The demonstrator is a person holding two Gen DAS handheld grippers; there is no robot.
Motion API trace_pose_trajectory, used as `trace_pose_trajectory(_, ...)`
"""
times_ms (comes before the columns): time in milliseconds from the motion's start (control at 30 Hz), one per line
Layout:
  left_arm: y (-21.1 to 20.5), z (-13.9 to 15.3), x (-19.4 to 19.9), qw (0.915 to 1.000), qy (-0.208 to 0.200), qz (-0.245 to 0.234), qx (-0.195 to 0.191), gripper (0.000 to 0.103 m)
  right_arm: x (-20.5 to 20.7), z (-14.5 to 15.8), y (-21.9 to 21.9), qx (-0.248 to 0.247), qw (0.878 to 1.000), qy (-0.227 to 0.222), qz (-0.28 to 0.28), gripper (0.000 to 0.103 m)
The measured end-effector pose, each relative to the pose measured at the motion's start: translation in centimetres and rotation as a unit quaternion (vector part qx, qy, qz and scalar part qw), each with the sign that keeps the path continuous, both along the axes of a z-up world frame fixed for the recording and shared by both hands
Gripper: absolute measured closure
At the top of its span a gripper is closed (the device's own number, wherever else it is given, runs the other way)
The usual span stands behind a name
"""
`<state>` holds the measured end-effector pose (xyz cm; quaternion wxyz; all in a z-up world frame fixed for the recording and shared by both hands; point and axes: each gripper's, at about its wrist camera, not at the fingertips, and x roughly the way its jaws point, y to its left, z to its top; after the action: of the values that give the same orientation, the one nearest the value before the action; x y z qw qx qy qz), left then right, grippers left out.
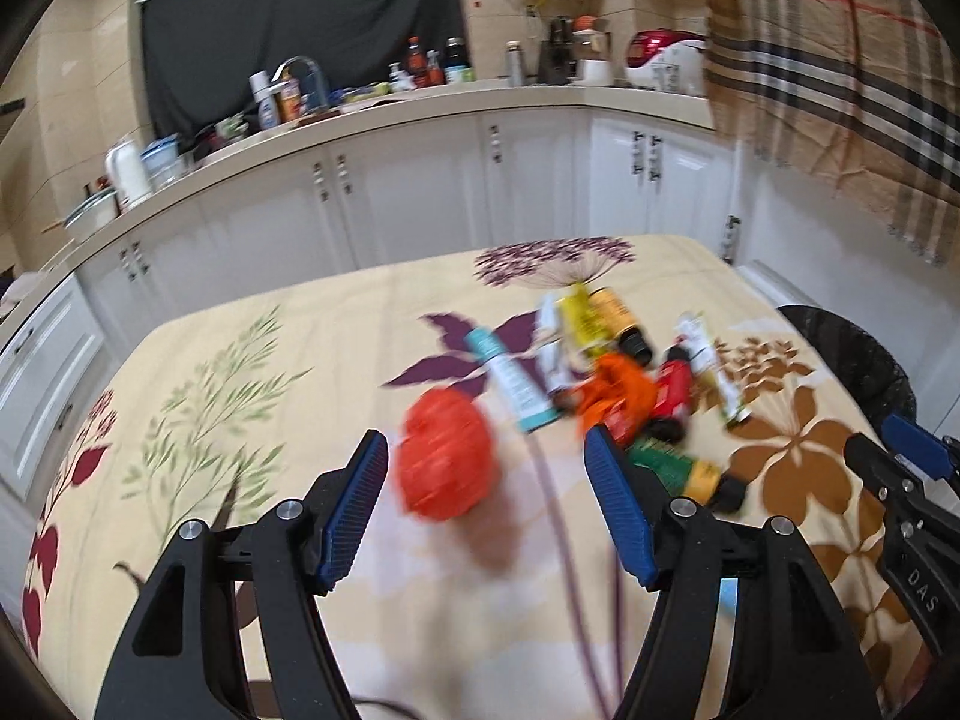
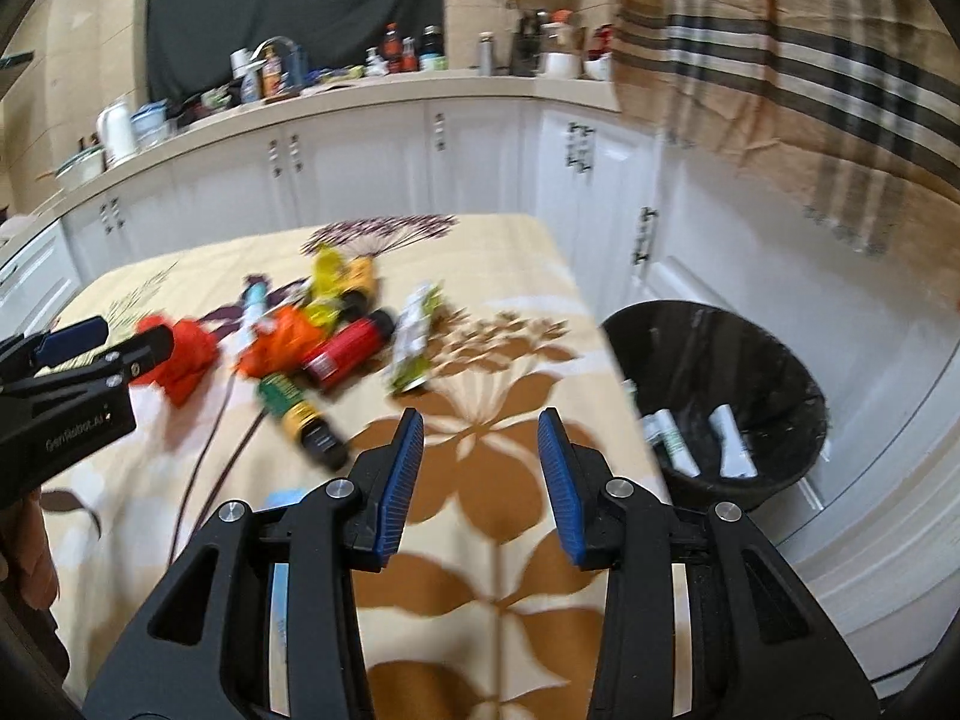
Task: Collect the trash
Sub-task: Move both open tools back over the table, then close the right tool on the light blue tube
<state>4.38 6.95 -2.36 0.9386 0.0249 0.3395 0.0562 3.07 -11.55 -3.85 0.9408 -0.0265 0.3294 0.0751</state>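
A pile of trash lies on the floral tablecloth [image 1: 270,372]: a crumpled red bag [image 1: 447,459], an orange wrapper [image 1: 618,390], a teal tube [image 1: 510,378], a red bottle [image 1: 672,390], a green and yellow bottle [image 1: 684,468], a yellow pouch [image 1: 582,315] and a white sachet [image 1: 711,366]. My left gripper [image 1: 486,450] is open, hovering above the table with the red bag between its fingers' line of sight. My right gripper [image 2: 480,426] is open and empty above the table's right part. The red bottle [image 2: 348,351] and green bottle [image 2: 297,411] lie ahead left of it.
A black trash bin [image 2: 720,354] lined with a bag stands on the floor beside the table's right edge, with white tubes [image 2: 729,441] inside. White kitchen cabinets [image 1: 420,192] and a cluttered counter run behind. A plaid cloth [image 1: 840,72] hangs at the upper right.
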Motion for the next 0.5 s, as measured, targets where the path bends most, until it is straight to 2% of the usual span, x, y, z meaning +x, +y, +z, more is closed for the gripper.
trace_pose_trajectory(500, 6.1, -2.0, -3.6, 0.9976, 0.018, 0.066, -0.003, 0.037, -3.1, -2.7, 5.1, -0.017, 0.997, 0.038, 0.068, 0.064)
